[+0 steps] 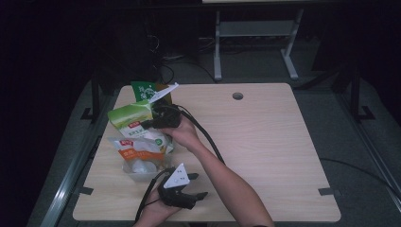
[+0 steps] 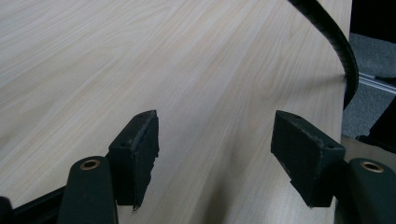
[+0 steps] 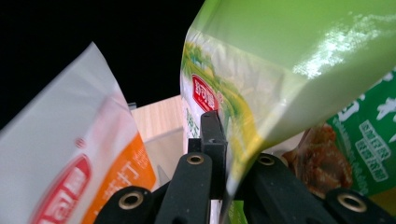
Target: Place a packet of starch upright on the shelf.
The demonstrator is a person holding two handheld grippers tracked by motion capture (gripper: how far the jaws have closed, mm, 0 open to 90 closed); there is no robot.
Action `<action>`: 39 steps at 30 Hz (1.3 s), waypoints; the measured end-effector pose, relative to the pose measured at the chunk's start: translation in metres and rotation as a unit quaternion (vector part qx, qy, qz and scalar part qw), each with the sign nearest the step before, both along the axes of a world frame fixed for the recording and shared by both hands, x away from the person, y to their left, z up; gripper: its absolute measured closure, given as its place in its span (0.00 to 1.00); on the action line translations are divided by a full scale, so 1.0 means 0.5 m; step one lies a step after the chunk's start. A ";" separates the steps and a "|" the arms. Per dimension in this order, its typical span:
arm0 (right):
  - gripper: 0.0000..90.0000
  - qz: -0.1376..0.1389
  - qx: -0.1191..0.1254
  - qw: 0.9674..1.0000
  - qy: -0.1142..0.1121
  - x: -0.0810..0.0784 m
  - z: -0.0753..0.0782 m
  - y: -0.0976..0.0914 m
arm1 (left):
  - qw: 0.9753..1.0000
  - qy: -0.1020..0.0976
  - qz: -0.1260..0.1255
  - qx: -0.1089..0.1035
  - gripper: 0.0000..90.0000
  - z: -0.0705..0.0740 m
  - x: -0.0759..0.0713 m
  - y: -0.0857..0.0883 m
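Three snack bags cluster at the table's (image 1: 265, 142) left side: one (image 1: 131, 120) raised between another (image 1: 142, 150) in front and a third (image 1: 144, 90) behind

- We see our right gripper (image 1: 158, 120) reaching across to the left part of the wooden table (image 1: 265, 137), its jaws closed on the edge of a light green packet (image 1: 130, 118).
- Just in front of that packet stands a white and orange packet (image 1: 137, 150), in a clear tub (image 1: 139, 169).
- A dark green packet (image 1: 143, 90) sits behind them.
- Our left gripper (image 1: 201, 185) rests near the front edge, jaws apart, nothing between them.
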State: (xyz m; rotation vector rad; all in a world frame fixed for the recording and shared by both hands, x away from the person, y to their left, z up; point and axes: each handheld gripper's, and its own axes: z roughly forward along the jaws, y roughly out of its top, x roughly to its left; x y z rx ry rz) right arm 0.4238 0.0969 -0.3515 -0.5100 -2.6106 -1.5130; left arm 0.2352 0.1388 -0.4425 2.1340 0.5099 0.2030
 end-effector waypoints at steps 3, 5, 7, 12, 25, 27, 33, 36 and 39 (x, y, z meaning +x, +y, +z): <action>0.99 -0.002 0.007 1.000 0.014 -0.001 -0.013 -0.001 | 1.000 -0.002 -0.001 0.001 0.36 0.001 0.000 0.001; 0.99 -0.005 0.010 1.000 0.014 -0.001 -0.018 -0.004 | 1.000 -0.003 -0.002 0.002 0.36 0.001 0.000 0.001; 0.98 -0.004 0.006 1.000 0.010 0.001 -0.020 -0.006 | 1.000 -0.001 -0.002 0.002 0.36 0.000 0.000 0.000; 0.94 -0.003 -0.008 1.000 0.003 0.000 -0.021 -0.012 | 1.000 -0.001 -0.002 0.003 0.36 0.000 -0.001 -0.001; 0.93 -0.003 -0.027 1.000 0.003 -0.002 -0.017 -0.048 | 1.000 0.004 -0.008 0.007 0.36 -0.005 -0.002 -0.010; 0.97 0.002 -0.031 1.000 0.004 -0.002 -0.021 -0.050 | 1.000 0.004 -0.008 0.008 0.36 -0.005 -0.002 -0.010; 0.99 0.000 -0.036 0.999 0.014 -0.001 -0.030 -0.059 | 1.000 0.005 -0.010 0.008 0.35 -0.007 -0.001 -0.013; 0.98 0.002 -0.037 0.999 0.014 -0.001 -0.030 -0.060 | 1.000 0.006 -0.010 0.010 0.35 -0.007 -0.002 -0.014; 0.91 -0.002 -0.043 0.999 0.011 0.000 -0.031 -0.062 | 1.000 0.003 -0.010 0.011 0.35 -0.007 -0.002 -0.013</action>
